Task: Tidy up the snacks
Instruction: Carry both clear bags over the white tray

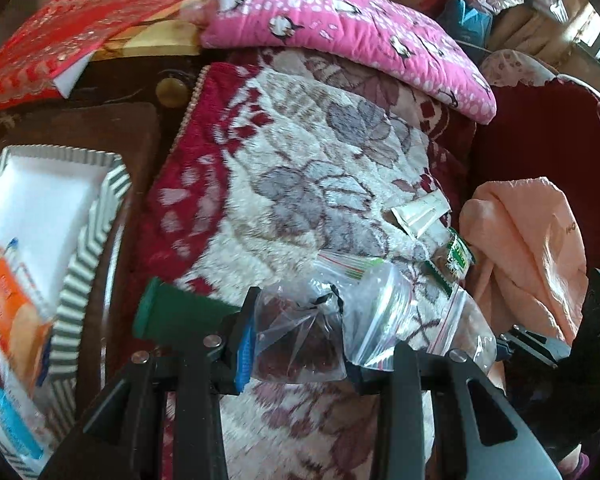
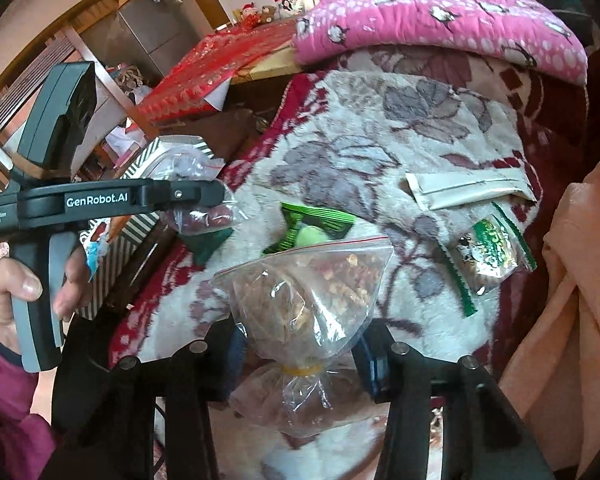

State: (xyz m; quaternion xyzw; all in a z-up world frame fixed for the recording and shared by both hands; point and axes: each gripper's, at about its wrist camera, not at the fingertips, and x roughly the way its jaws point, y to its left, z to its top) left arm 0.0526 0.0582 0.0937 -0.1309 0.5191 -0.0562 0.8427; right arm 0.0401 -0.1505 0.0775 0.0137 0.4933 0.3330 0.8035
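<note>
A: Item one, far left: striped tray (image 1: 88, 276), white floor, snack packets already lying in its near end.

B: And the left gripper (image 1: 296, 340)?

A: Fingers clamped on a clear bag of red dates (image 1: 296, 336), which hangs between them above the floral blanket (image 1: 300, 160). The tray lies to that gripper's left, just beside it; the left hand is much the nearer of the two, so the carry looks to run leftward.

B: Item two?

A: Right gripper (image 2: 300, 364), fingers closed round the tied neck of a zip bag of walnuts (image 2: 312, 292). The bag's long axis runs away from the fingers, zip end farthest.

B: What waits on the blanket?

A: Left to right: green candy wrapper (image 2: 316, 224) just beyond the walnut bag, a pale long sachet (image 2: 468, 192) lying crosswise, and a green-edged snack packet (image 2: 488, 256) on a slant, near the peach cloth (image 2: 572, 280).
</note>
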